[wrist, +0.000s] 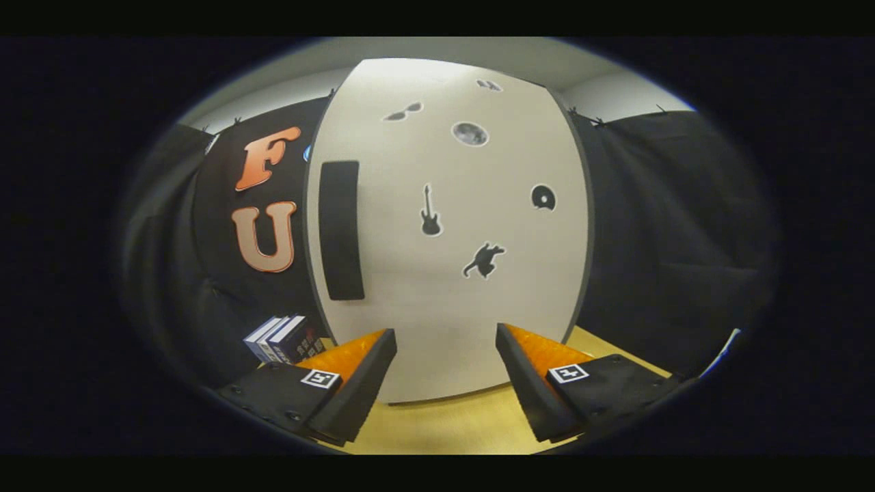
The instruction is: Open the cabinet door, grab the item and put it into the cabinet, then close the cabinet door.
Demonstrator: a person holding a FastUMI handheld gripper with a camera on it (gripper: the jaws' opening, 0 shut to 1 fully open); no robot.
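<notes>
Ahead, one shut cabinet door, three books, gripper spread, empty.

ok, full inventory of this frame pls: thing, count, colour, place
cabinet door: 1, white, shut, straight ahead beyond the fingers
handle: 1, black, upright bar near the door's left edge
stickers: about 6, black and grey, scattered over the door (guitar, cat, disc among them)
books: about 3, dark covers, standing left of the cabinet, just beyond the left finger
table: 1, light wood, under the cabinet and fingers
booth wall: black cloth, both sides of the cabinet
hand-held gripper: 1, fingers open, holding nothing, short of the door
</notes>
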